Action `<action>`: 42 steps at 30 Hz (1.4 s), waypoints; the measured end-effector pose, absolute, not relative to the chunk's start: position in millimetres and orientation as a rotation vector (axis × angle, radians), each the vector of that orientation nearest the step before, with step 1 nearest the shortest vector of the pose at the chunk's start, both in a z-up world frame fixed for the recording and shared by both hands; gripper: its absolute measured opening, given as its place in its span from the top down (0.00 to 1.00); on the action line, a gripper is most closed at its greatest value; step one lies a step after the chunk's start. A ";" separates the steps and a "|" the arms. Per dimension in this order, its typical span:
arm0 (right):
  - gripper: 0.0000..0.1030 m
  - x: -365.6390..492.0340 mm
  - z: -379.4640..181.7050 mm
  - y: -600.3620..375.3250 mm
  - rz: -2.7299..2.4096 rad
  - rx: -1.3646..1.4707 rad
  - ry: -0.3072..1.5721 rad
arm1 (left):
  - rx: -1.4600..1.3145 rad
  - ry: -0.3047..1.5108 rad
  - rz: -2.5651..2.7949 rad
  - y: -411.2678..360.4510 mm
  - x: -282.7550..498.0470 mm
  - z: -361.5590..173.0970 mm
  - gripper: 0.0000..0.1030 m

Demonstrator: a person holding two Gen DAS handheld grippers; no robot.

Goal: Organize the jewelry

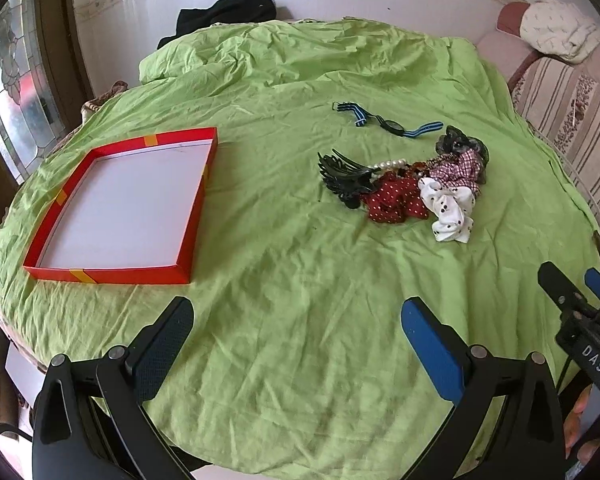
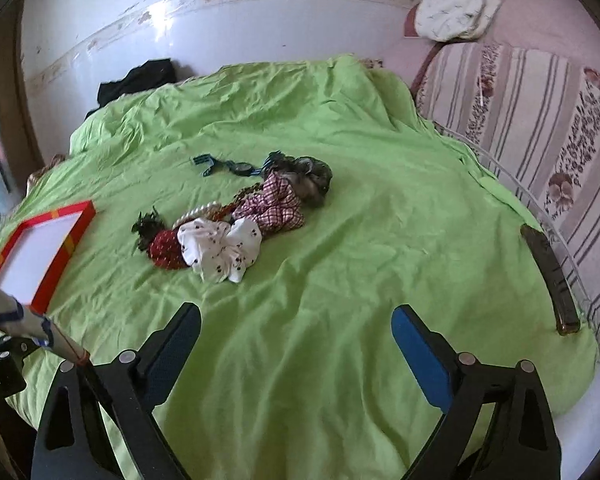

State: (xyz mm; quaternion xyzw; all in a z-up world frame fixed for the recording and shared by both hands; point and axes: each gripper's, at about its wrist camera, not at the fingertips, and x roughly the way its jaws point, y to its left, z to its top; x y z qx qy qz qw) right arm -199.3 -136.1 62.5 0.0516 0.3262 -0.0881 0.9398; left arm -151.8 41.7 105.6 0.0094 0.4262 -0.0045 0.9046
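Left hand-held gripper (image 1: 296,340) is wide open w/ nothing between the fingers, low over the green sheet (image 1: 300,280). Right hand-held gripper (image 2: 296,344) is likewise wide and empty, beside the left one.

Ahead-right of the left hand-held gripper sits the pile: black claw clip (image 1: 342,178), pearl strand (image 1: 388,165), red dotted scrunchie (image 1: 396,200), white dotted scrunchie (image 1: 450,210), plaid scrunchie (image 1: 460,168), dark gauzy scrunchie (image 1: 462,142). Just beyond it lies a blue-strap watch (image 1: 392,125), apart from the pile. Ahead-left is the red tray (image 1: 112,270), empty inside.

Step, as I judge it: the very start, nothing sorted yet. Next move prob. calls for reaching fwd to the pile and closing on one item, e.g. the white scrunchie nearest the right hand-held gripper, w/o dragging tangled neighbours, then carrying it left to the tray.

Left view shows the whole tray; right view only its near corner, but adds a dark curved object (image 2: 550,280) at the bed's right edge.
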 end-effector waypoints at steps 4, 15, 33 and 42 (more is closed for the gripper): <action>0.04 -199.2 61.0 -135.5 -0.182 0.097 0.670 | 0.028 0.891 -0.019 38.7 -152.3 103.7 0.00; 0.03 -194.8 52.1 -140.7 -0.211 0.115 0.669 | 0.032 0.930 -0.027 36.7 -145.0 92.3 0.00; 0.00 -175.0 48.8 -143.2 -0.177 0.086 0.650 | 0.011 0.983 -0.032 47.8 -115.9 78.4 0.00; 0.10 -140.3 39.2 -165.2 -0.053 0.197 0.772 | -0.090 1.002 -0.094 74.5 -81.7 88.8 0.12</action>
